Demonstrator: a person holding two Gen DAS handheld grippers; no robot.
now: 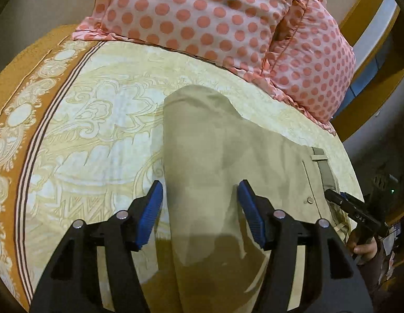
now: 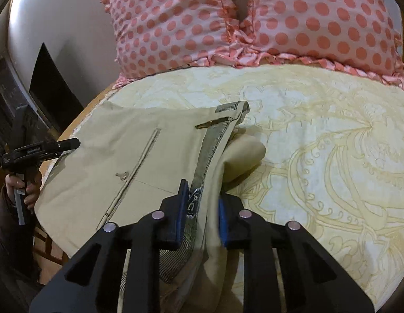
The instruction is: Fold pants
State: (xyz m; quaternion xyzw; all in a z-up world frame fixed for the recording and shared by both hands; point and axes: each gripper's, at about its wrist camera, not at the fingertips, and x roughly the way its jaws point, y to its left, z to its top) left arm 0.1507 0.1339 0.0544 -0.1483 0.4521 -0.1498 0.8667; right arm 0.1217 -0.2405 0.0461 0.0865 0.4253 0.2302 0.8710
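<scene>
My left gripper [image 1: 199,195] is spread wide, its blue pads [image 1: 152,208] standing apart on either side of a strip of the pants [image 1: 215,143] without touching the cloth between them. The khaki pants lie on the bed cover [image 1: 97,120], a cream sheet with yellow floral scrolls and an orange-brown border on its far left side. In the left view one leg runs away from me toward the pillows [image 1: 215,18], its far end folded over and rounded, while the seat with a back pocket and button [image 1: 310,200] spreads off to the right. My right gripper [image 2: 202,208] is nearly pressed together, pinching the waistband [image 2: 209,151] edge of the pants; the grey inner band with its printed label runs up between the pads [image 2: 182,208]. In the right view the seat panel lies flat to the left, its welt pocket [image 2: 135,172] and button facing up, and a rolled bit of leg [image 2: 243,159] bulges out just right of the waistband. Two pink pillows with coral dots and ruffled edges sit at the head of the bed, touching the cover's far edge. Each camera catches the other gripper at the frame edge, held in a hand [image 2: 21,187].
</scene>
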